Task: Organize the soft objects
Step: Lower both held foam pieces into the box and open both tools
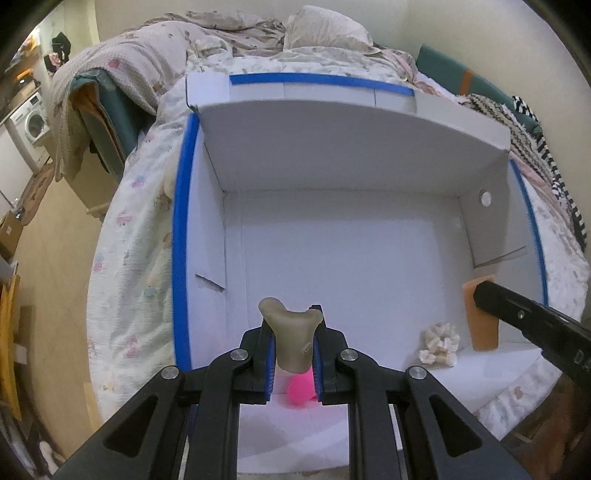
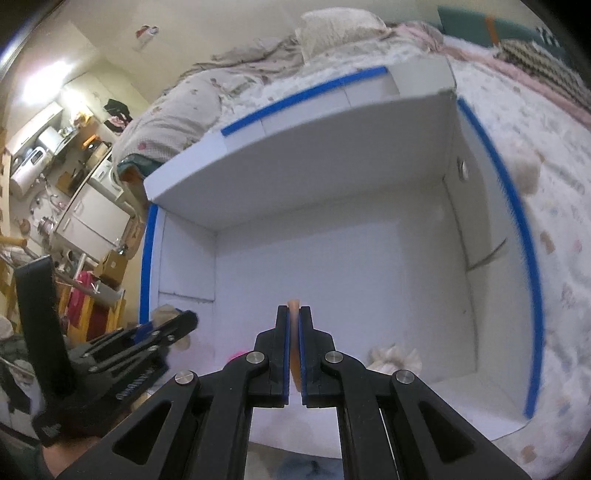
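My left gripper [image 1: 293, 325] is shut on a soft grey-beige bone-shaped piece [image 1: 291, 338] and holds it over the near part of a white open box [image 1: 343, 254] with blue-taped edges. A pink soft object [image 1: 299, 391] lies on the box floor below it. My right gripper [image 2: 294, 314] is shut on a thin orange soft slab [image 2: 294, 354], which also shows in the left wrist view [image 1: 480, 317] at the box's right. A cream lumpy soft piece [image 1: 439, 343] lies on the floor near it, and shows in the right wrist view [image 2: 395, 356].
The box sits on a bed with a pale printed quilt [image 1: 140, 229], rumpled blankets and a pillow [image 1: 325, 29] behind. The box's back flap [image 1: 351, 147] overhangs its floor. A washing machine [image 1: 33, 125] and furniture stand at the left.
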A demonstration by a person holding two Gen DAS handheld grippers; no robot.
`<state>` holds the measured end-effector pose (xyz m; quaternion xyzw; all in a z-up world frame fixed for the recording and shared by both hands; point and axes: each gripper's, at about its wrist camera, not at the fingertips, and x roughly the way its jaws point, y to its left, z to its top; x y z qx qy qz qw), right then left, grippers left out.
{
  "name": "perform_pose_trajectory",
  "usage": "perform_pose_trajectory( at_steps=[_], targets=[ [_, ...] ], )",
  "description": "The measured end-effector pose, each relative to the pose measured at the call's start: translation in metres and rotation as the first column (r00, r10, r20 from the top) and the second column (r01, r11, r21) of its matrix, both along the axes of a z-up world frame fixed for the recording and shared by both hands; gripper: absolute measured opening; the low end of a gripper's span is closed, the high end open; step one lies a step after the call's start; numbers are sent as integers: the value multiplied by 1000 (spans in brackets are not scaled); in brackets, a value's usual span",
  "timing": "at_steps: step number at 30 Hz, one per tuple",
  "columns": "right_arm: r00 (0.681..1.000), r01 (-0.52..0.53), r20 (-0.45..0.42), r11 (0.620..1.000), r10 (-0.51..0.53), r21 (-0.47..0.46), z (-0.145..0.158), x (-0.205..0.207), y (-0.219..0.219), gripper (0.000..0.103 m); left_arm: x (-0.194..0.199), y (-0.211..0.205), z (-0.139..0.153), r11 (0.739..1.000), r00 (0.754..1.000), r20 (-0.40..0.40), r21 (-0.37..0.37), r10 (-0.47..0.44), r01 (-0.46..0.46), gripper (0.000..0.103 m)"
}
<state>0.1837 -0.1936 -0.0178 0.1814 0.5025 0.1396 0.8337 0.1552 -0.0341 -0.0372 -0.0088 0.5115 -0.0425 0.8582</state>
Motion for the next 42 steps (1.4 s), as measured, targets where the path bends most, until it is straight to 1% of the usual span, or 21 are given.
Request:
perform_pose_trajectory(
  at_steps=[5,8,14,16,19,21,23,27,28,30,31,32,33,34,35,37,39,41,42],
  targets=[
    [1000,7,-27,1000,-8,-16,-11,1,9,6,3,-5,-12,1000,1000,-25,10,-7,7,17],
    [999,4,-51,999,-7,-45,-17,4,11,6,5,-5,-18,1000,999,-42,10,-7,8,18],
    [994,18,-108,998,-25,-64,-31,7,12,6,6,-11,-25,999,999,-51,34,-12,14,20],
    [991,34,-126,998,-41,-56,-35,8,9,6,6,-14,-27,999,998,-57,36,-14,16,23],
    [991,55,-122,997,-60,-44,-35,9,4,6,5,-18,-31,999,997,-74,21,-37,38,24],
    [990,60,-127,997,-65,-46,-36,8,2,6,4,-20,-31,999,997,-72,31,-40,43,28],
    [989,64,-130,997,-69,-42,-36,8,1,6,3,-21,-31,998,997,-66,35,-41,43,35],
    [988,72,-131,996,-77,-45,-36,7,0,7,3,-24,-31,998,997,-63,44,-42,45,36],
    [988,76,-134,996,-81,-44,-36,7,-1,8,2,-23,-30,998,997,-61,47,-41,44,39],
    [987,86,-136,995,-91,-42,-36,7,-3,13,1,-23,-29,998,997,-60,50,-39,42,42],
    [986,91,-136,995,-96,-39,-35,7,-3,19,0,-23,-28,998,998,-56,46,-40,43,44],
    [985,97,-138,995,-101,-31,-34,8,-5,29,0,-23,-27,998,998,-53,43,-42,44,47],
    [985,101,-138,995,-103,-22,-33,7,-6,37,-1,-24,-26,998,998,-51,37,-46,48,50],
    [985,108,-131,994,-109,-14,-32,7,-8,63,-2,-25,-25,998,997,-50,32,-53,54,53],
    [985,121,-119,993,-122,-12,-30,6,-10,78,-3,-26,-24,998,997,-49,32,-61,63,57],
    [984,144,-101,990,-144,-6,-25,5,-14,78,-5,-28,-21,996,997,-38,57,-64,66,64],
    [983,164,-89,987,-163,-6,-22,6,-17,82,-7,-30,-16,996,998,-18,73,-59,60,65],
    [979,195,-57,981,-195,-6,-17,4,-21,103,-6,-27,-11,996,999,-4,67,-52,52,66],
    [977,211,-39,978,-211,-4,-15,3,-23,103,-5,-25,-9,996,999,0,73,-44,44,66]
  ],
)
